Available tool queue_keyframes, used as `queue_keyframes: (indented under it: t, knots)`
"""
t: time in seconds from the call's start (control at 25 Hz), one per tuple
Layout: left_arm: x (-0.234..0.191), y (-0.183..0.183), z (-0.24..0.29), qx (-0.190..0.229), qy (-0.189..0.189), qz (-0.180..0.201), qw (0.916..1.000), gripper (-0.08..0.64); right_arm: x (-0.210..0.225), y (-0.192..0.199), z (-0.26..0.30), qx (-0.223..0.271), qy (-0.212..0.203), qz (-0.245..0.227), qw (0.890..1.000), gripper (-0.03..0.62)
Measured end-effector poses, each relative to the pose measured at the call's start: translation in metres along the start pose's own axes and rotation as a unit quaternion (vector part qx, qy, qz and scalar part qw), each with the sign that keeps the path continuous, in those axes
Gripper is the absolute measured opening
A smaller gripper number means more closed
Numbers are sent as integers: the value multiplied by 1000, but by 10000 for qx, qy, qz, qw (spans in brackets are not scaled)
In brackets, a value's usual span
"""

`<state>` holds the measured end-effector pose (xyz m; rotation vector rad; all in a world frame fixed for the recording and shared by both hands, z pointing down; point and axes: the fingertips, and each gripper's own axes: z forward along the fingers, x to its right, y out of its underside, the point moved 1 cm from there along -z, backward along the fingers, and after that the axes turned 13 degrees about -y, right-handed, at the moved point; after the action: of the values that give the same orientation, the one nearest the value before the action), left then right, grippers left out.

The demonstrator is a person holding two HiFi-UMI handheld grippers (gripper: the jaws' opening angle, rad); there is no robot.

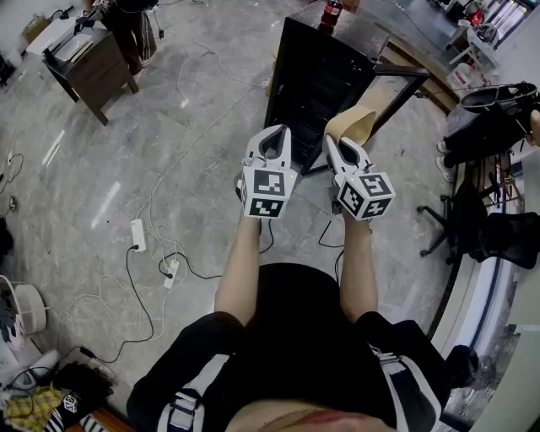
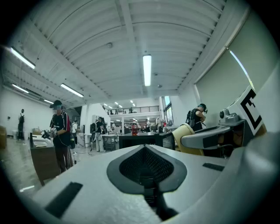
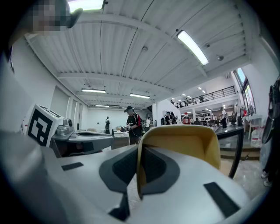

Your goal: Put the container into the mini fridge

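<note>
Between the right gripper's (image 3: 138, 154) fingers sits one thin wall of a tan, soft-sided open container (image 3: 183, 144), pinched edge-on, with its rounded body bulging past the fingertips to their right. Beside them, the left gripper's (image 2: 146, 162) fingers are pressed together with nothing between. Beyond both sets of fingertips, well apart from them, stands the black box-shaped mini fridge (image 1: 316, 76), a red bottle (image 1: 332, 12) on top.
</note>
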<state>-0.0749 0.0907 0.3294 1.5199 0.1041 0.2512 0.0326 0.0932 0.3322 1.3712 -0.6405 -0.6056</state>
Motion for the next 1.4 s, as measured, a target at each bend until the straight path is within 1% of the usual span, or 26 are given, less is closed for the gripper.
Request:
queue_keyframes:
  t: [0.24, 0.4, 0.56, 0.68, 0.76, 0.84, 1.0, 1.12, 1.2, 1.32, 1.4]
  knots:
    - [-2, 8, 10, -163, -63, -171, 9997, 5, 7, 5, 2, -109, -64, 3, 9999, 12]
    - [0, 19, 25, -377, -167, -457, 9981, 5, 17, 16, 0, -254, -29, 65, 9997, 12]
    - [9, 38, 44, -637, -136, -490, 9967, 5, 38, 32, 1, -384, 56, 208, 9990, 12]
    - [9, 53, 63, -826, -105, -489, 9953, 5, 58, 46, 13, -439, 72, 396, 9982, 12]
    - [5, 64, 83, -964, -140, -593, 9935, 5, 73, 55, 29, -479, 4, 477, 9977, 12]
    - [-3, 78, 109, -1148, -260, -710, 9905, 5, 90, 64, 51, -537, -104, 528, 9971, 12]
    - [-14, 104, 161, -1537, -422, -715, 9846, 6, 129, 84, 91, -639, -277, 811, 9943, 12]
    - [-8, 116, 217, -1716, -431, -686, 9818, 5, 174, 97, 124, -743, -399, 1003, 9914, 12]
    - [-2, 130, 248, -1910, -412, -630, 9787, 5, 199, 112, 145, -840, -494, 1167, 9884, 12]
    - [3, 150, 289, -2183, -513, -598, 9727, 5, 228, 130, 171, -956, -690, 1388, 9833, 12]
    - [5, 158, 313, -2310, -574, -677, 9689, 6, 242, 138, 186, -1039, -850, 1454, 9802, 12]
